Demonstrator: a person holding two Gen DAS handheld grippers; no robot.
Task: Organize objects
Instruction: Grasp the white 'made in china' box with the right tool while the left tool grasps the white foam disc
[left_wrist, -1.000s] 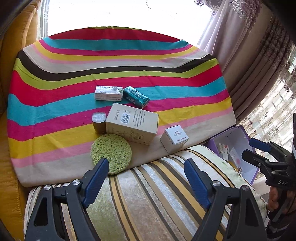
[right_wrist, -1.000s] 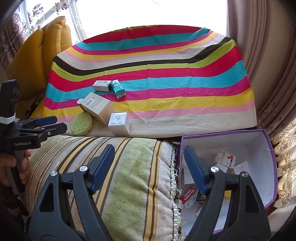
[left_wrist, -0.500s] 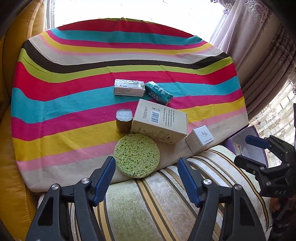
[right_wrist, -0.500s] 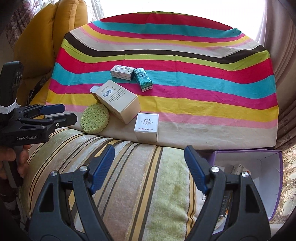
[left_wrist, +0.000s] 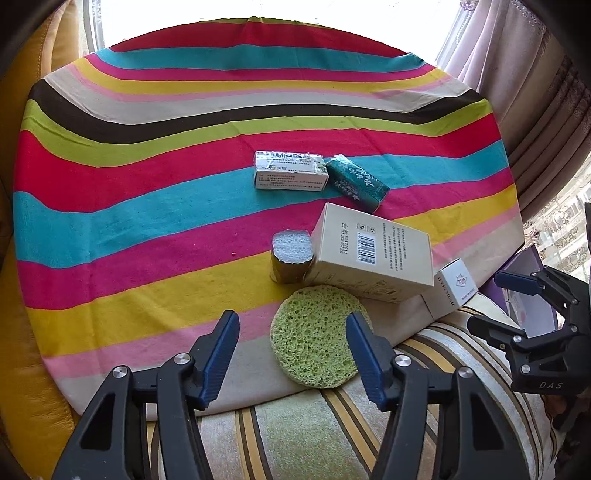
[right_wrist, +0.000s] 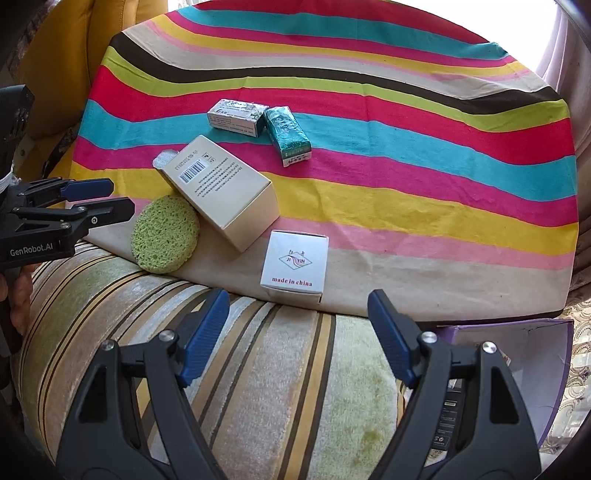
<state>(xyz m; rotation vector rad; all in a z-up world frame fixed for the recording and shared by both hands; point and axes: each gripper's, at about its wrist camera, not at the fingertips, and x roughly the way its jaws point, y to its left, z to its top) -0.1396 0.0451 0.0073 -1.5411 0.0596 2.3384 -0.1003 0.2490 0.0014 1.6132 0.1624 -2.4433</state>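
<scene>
On the striped cloth lie a round green sponge, a large beige box, a small white cube box, a brown roll with a white top, a white medicine box and a teal packet. My left gripper is open and empty, just short of the sponge. My right gripper is open and empty, just short of the white cube box. The right wrist view also shows the sponge, beige box, medicine box and teal packet.
A striped cushion lies in front of the cloth. A purple-edged box with small packets inside sits at the right, below the cushion. A yellow seat back is at the left, curtains at the right.
Both grippers have moved forward and left toward the cloth; the objects look larger and nearer. The purple box has slid toward the right edge of both views. Both stay open.
</scene>
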